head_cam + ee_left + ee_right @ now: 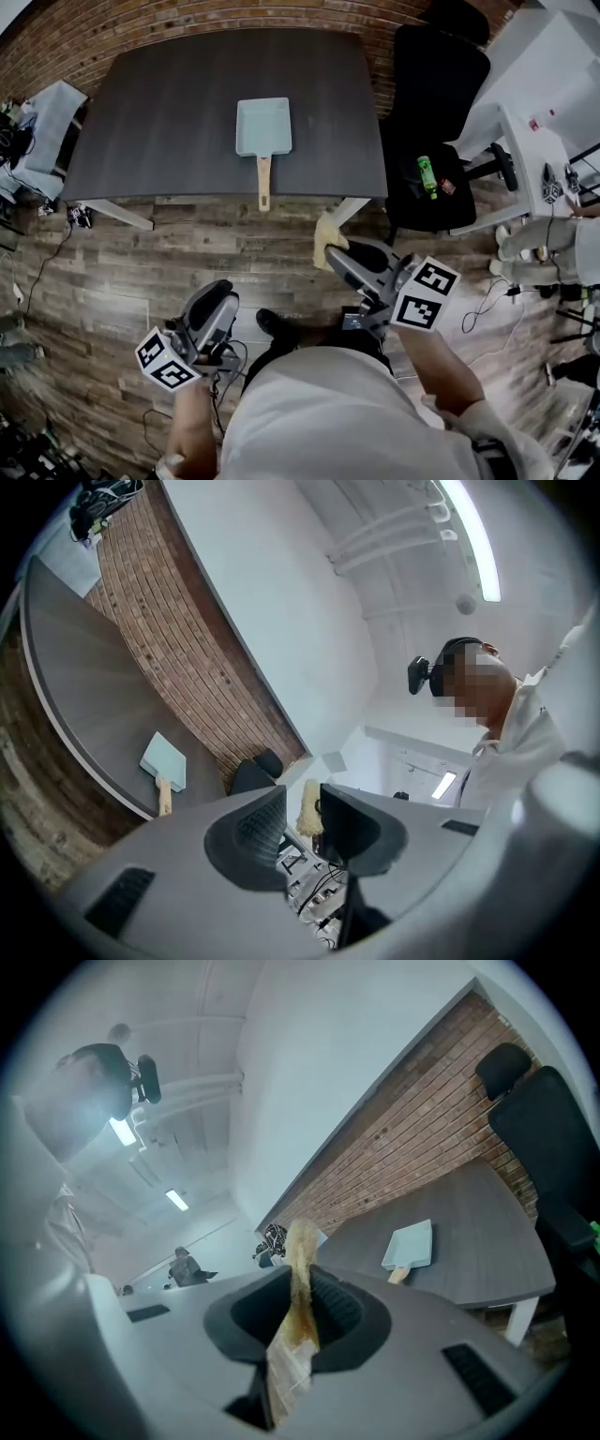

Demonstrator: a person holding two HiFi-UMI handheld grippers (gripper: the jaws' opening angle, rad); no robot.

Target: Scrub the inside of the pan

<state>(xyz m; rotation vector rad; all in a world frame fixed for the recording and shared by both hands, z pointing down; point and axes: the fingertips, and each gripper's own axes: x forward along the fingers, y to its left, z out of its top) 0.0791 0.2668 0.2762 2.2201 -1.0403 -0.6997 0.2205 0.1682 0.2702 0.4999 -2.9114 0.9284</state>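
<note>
Scrubbing has not begun. The pan (263,127) lies on the table (169,112), well ahead of both grippers and apart from them. The right gripper (300,1312) is clamped on a yellowish scrubbing pad (298,1269) — the left gripper (302,822) has its jaws apart with nothing between them. Reaching the pan, steadying it and scrubbing its inside all remain.

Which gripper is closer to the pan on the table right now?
Right. The right gripper, clamping a yellow cloth, hangs just off the table, near the pan handle; the left gripper is farther back, open and empty.
</note>
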